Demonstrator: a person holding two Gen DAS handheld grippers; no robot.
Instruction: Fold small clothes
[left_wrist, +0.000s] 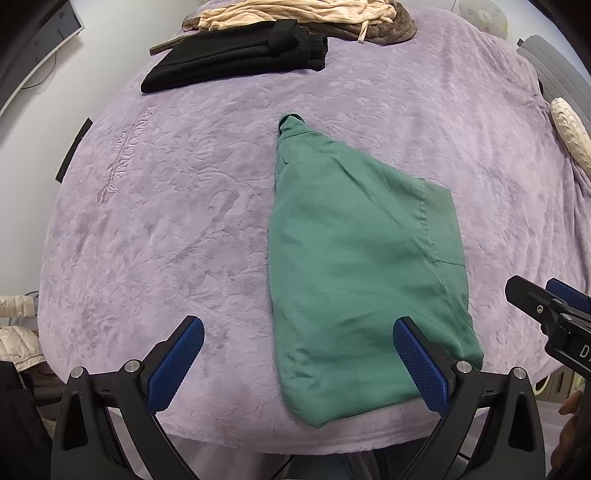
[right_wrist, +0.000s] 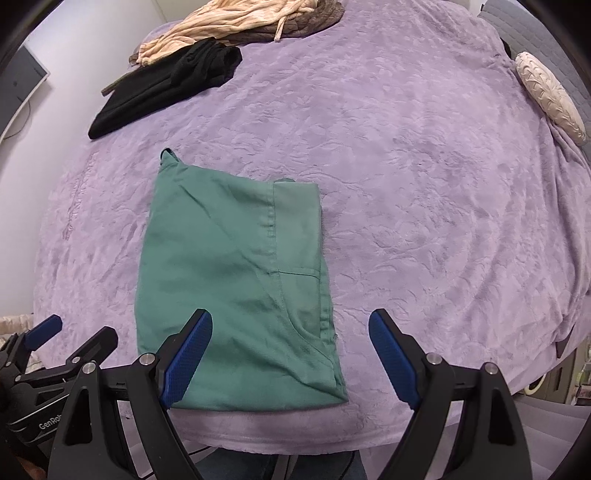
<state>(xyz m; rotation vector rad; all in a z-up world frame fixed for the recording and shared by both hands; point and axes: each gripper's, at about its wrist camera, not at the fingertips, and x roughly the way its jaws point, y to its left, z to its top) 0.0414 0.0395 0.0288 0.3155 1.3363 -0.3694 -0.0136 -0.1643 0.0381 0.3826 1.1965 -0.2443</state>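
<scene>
A green garment (left_wrist: 354, 266) lies folded lengthwise on the purple blanket (left_wrist: 184, 221), near its front edge; it also shows in the right wrist view (right_wrist: 236, 280). My left gripper (left_wrist: 295, 328) is open and empty, hovering above the garment's near left part. My right gripper (right_wrist: 290, 321) is open and empty above the garment's near right edge. The right gripper shows at the right edge of the left wrist view (left_wrist: 546, 299); the left gripper shows at the lower left of the right wrist view (right_wrist: 70, 339).
A folded black garment (left_wrist: 236, 55) lies at the back left, with a beige and brown pile (left_wrist: 295, 14) behind it. A cream cushion (left_wrist: 570, 133) sits at the right edge of the blanket (right_wrist: 406, 147). A monitor (left_wrist: 33, 40) stands at far left.
</scene>
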